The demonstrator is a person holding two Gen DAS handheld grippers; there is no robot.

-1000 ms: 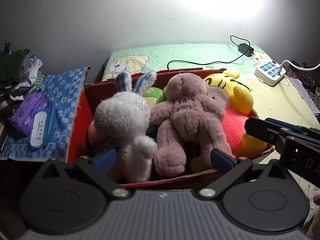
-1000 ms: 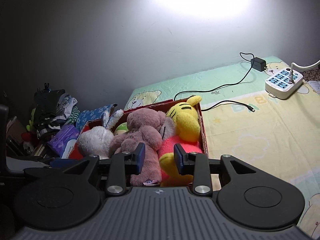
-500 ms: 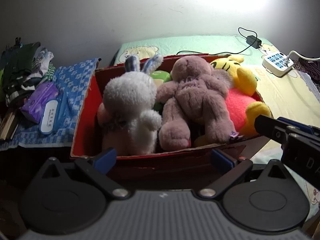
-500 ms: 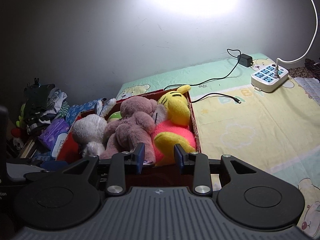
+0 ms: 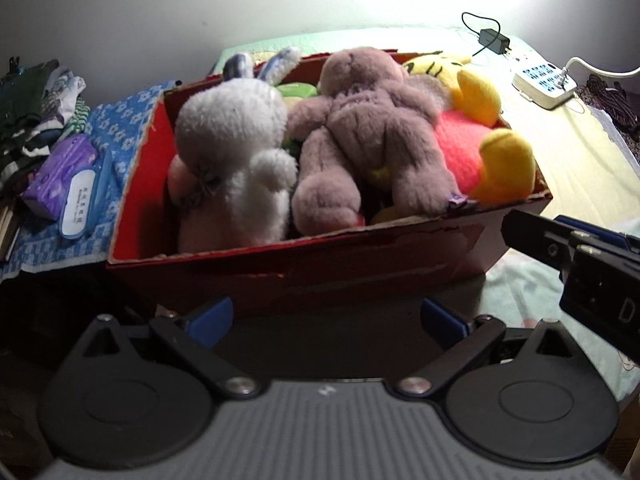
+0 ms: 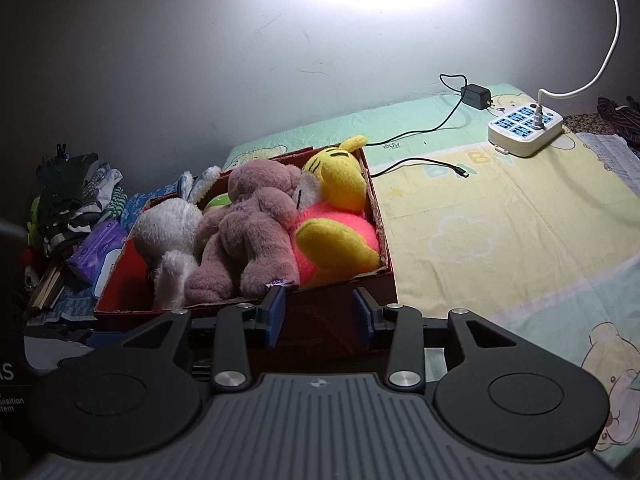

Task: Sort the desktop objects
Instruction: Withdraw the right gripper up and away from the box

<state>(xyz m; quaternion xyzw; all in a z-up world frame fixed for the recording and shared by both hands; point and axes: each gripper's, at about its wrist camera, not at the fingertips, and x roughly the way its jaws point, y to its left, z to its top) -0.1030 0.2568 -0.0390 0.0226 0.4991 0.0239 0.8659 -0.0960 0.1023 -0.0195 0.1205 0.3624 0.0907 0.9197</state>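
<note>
A red cardboard box (image 5: 320,264) stands on the bed sheet, packed with plush toys: a white rabbit (image 5: 236,160), a mauve bear (image 5: 368,128), a yellow toy in a pink shirt (image 5: 480,132) and a green toy (image 5: 296,90) half hidden behind them. My left gripper (image 5: 326,318) is open wide, just in front of the box's near wall, holding nothing. The right gripper (image 6: 318,314) is open with a narrower gap, empty, before the box's (image 6: 344,292) near right corner. Its body (image 5: 580,248) also shows at the right in the left wrist view.
A white power strip (image 6: 524,128), a black charger (image 6: 474,96) and a loose cable (image 6: 420,164) lie on the sheet to the right. Left of the box are a blue checked cloth (image 5: 120,120), a purple tissue pack (image 5: 60,172) and piled clothes (image 5: 32,96).
Both grippers have drawn back from the box, so its whole near wall now shows. The left fingertips, earlier over the box edge, are now in front of it. The toys have not moved.
</note>
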